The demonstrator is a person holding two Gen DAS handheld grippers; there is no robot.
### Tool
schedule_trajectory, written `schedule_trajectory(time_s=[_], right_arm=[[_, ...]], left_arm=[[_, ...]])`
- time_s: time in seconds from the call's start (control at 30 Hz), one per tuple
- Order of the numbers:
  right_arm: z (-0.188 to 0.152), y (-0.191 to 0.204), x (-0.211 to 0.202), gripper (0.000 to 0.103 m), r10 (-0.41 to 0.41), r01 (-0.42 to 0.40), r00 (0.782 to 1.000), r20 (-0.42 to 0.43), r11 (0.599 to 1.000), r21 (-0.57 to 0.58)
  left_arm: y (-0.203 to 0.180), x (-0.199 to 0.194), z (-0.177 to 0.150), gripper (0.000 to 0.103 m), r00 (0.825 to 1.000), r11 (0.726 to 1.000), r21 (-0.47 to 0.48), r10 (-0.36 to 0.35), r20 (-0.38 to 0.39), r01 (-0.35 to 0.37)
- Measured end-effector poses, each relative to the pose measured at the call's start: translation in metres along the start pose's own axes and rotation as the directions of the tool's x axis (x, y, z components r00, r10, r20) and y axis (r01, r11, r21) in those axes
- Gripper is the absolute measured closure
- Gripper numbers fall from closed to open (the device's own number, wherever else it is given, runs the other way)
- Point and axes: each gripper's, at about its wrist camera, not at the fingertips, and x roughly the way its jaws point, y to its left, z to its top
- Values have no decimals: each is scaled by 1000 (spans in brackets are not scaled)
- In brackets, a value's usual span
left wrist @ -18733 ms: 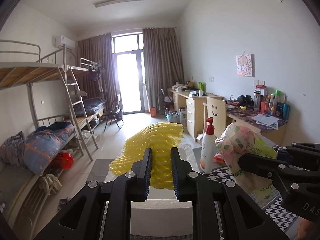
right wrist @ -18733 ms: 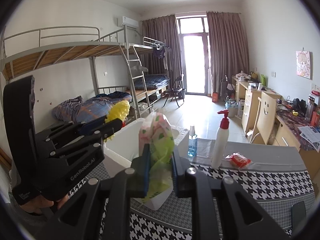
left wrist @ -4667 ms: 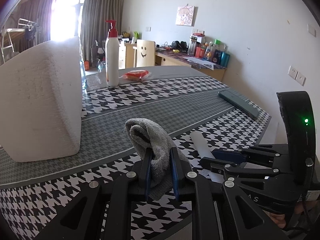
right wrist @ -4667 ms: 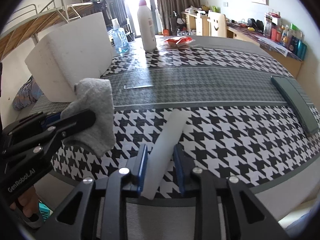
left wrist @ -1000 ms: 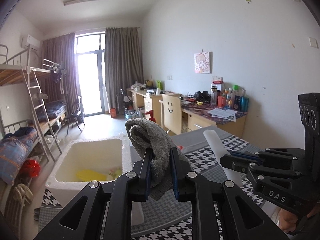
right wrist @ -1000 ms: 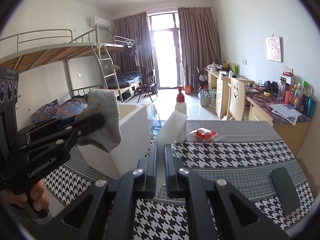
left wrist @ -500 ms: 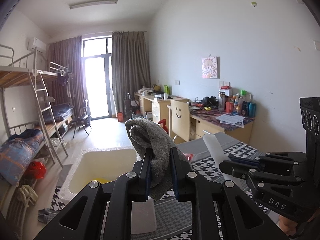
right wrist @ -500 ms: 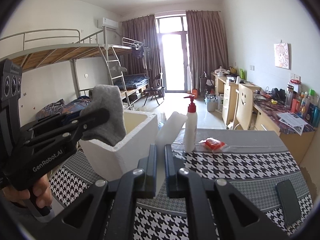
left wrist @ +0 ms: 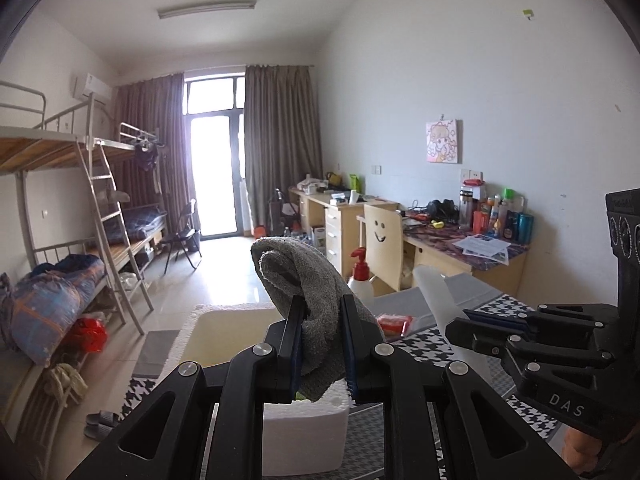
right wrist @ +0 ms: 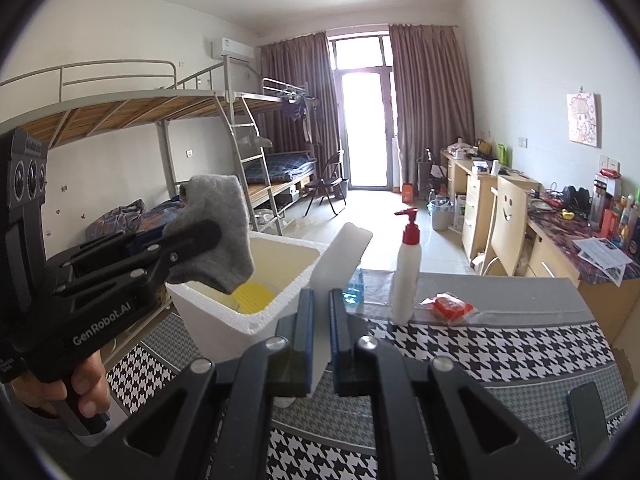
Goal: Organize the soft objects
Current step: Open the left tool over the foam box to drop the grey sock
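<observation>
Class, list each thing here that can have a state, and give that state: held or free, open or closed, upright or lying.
Left gripper: shut on the grey sock.
Grey sock: held, hanging over the foam box.
Right gripper: shut on the white foam strip.
White foam strip: held, tilted.
Foam box: open, yellow item inside.
Pump bottle: upright.
Phone: lying flat.

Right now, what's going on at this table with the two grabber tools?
A person is tidying soft things into a white foam box on the houndstooth table. The left gripper is shut on a grey sock, held above the box's open top. The right gripper is shut on a white foam strip beside it. Something yellow already lies inside the box.
</observation>
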Motion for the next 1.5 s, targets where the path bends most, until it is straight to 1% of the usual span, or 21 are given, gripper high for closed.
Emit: schedule_trajectory(time_s=[0.2, 0.57, 0.9, 1.07, 1.5], right_arm=[[3, 11, 6, 94, 33, -33, 999, -7, 999, -25], [11, 26, 19, 94, 78, -79, 997, -16, 995, -57], [18, 40, 36, 93, 100, -103, 994, -40, 992, -79], [20, 44, 44, 93, 99, -104, 994, -54, 991, -88], [19, 46, 59, 93, 84, -91, 993, -80, 992, -90]], left_arm=[[7, 2, 1, 85, 999, 999, -9, 35, -2, -35], [17, 6, 0, 85, 997, 997, -26, 76, -9, -76], [32, 15, -4, 85, 993, 992, -42, 115, -42, -116], [38, 25, -6, 85, 991, 991, -47, 119, -66, -123], [53, 52, -15, 85, 987, 992, -68, 99, -127, -108]])
